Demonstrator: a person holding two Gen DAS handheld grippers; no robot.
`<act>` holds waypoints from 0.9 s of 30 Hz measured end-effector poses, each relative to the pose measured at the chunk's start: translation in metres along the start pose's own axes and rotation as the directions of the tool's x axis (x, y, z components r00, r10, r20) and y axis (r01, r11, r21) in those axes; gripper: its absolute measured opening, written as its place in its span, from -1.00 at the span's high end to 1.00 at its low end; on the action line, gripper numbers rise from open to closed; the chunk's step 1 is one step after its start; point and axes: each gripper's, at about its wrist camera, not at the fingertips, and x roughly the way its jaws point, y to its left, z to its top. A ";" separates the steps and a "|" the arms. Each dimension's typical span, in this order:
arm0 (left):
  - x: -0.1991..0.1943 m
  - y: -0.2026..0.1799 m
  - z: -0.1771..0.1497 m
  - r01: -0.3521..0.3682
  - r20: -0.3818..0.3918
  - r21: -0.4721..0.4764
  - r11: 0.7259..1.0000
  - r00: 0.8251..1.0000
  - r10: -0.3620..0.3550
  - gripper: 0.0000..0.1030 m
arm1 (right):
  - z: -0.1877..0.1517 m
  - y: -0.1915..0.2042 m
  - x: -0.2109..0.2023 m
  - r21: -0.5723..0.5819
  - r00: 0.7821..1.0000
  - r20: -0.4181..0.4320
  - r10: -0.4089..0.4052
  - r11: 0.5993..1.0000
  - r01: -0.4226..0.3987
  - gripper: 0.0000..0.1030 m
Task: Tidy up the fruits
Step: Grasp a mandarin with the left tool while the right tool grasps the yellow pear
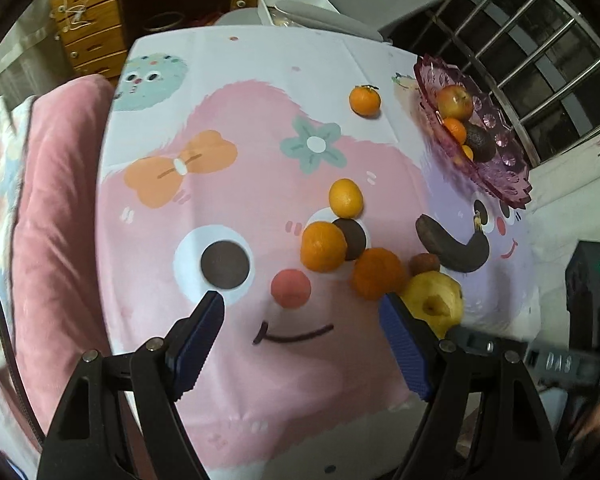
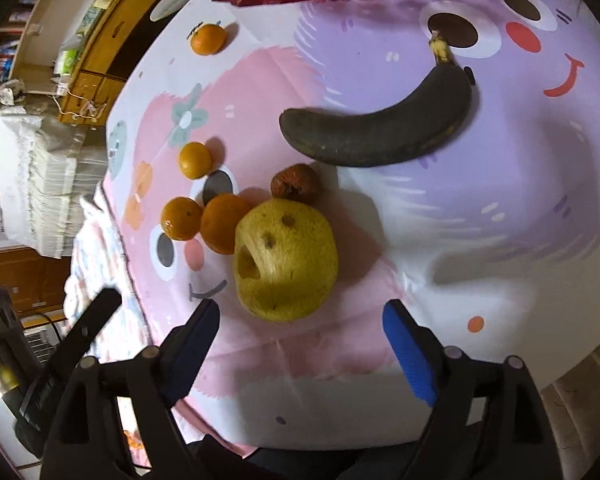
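A yellow pitted apple (image 2: 286,260) lies on the cartoon tablecloth just ahead of my open, empty right gripper (image 2: 302,320); it also shows in the left wrist view (image 1: 434,300). Beside it lie several oranges (image 2: 222,228), a small brown fruit (image 2: 296,184) and a blackened banana (image 2: 380,128). One orange (image 2: 208,38) lies apart, farther off. A purple glass fruit dish (image 1: 500,160) holds an apple (image 1: 454,100), oranges and a dark fruit. My left gripper (image 1: 302,308) is open and empty over the cloth, left of the yellow apple.
The table edge runs near both grippers. A pink cushion (image 1: 60,240) lies along the table's left side. Wooden drawers (image 1: 92,28) stand behind the table, and a barred window (image 1: 540,52) is behind the dish.
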 end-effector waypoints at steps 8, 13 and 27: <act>0.040 0.004 0.020 0.036 -0.015 -0.007 0.999 0.999 -0.037 -0.51 | -0.006 0.031 0.013 -0.171 0.984 0.045 -0.173 0.969 0.179 -0.66; 0.061 0.009 0.025 0.048 -0.037 -0.019 0.999 0.998 -0.048 -0.44 | -0.005 0.053 0.020 -0.308 0.951 0.125 -0.284 0.900 0.309 -0.66; 0.088 -0.010 0.029 0.138 -0.073 0.006 0.990 0.988 -0.137 0.11 | -0.001 0.074 0.043 -0.478 0.912 0.188 -0.366 0.777 0.410 -0.45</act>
